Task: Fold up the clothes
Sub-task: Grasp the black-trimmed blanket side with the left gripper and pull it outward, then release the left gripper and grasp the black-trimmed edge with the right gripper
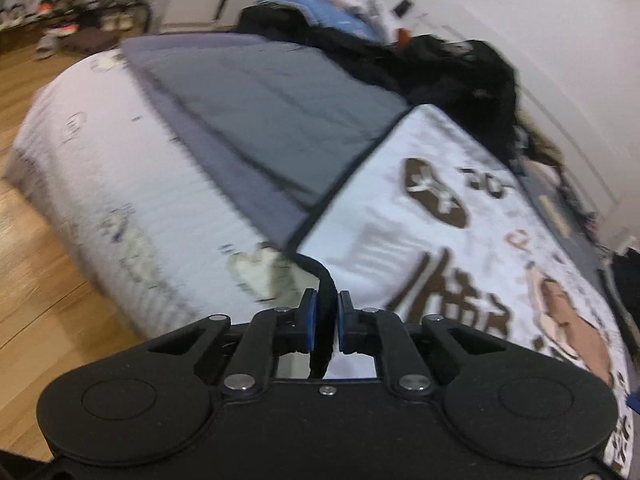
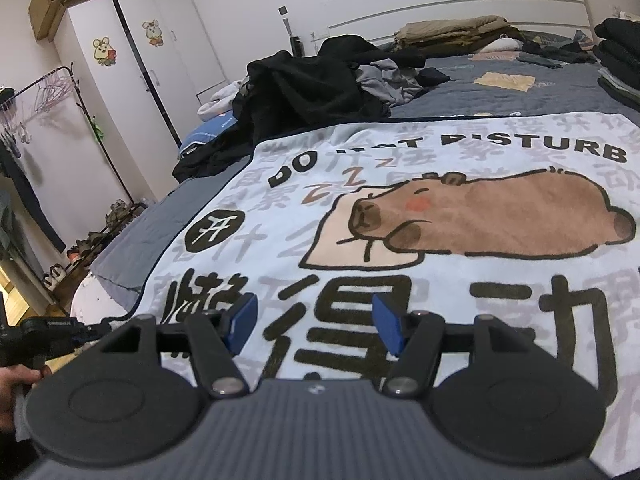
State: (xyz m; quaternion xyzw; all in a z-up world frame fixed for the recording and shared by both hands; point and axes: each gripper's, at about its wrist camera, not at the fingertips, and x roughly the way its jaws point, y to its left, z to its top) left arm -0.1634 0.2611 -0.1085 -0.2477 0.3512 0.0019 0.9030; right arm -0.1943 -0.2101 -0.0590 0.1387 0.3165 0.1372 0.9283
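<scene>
Low, left tool (image 1: 325, 320) pinching blanket hem (image 1: 326, 280).

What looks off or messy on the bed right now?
The capybara blanket lies fairly flat, its dark-trimmed corner pinched in the left gripper; the right gripper hovers open. The odd spot is the unfolded heap of dark clothes crumpled beyond the blanket's far edge. No spills or damage visible.
</scene>
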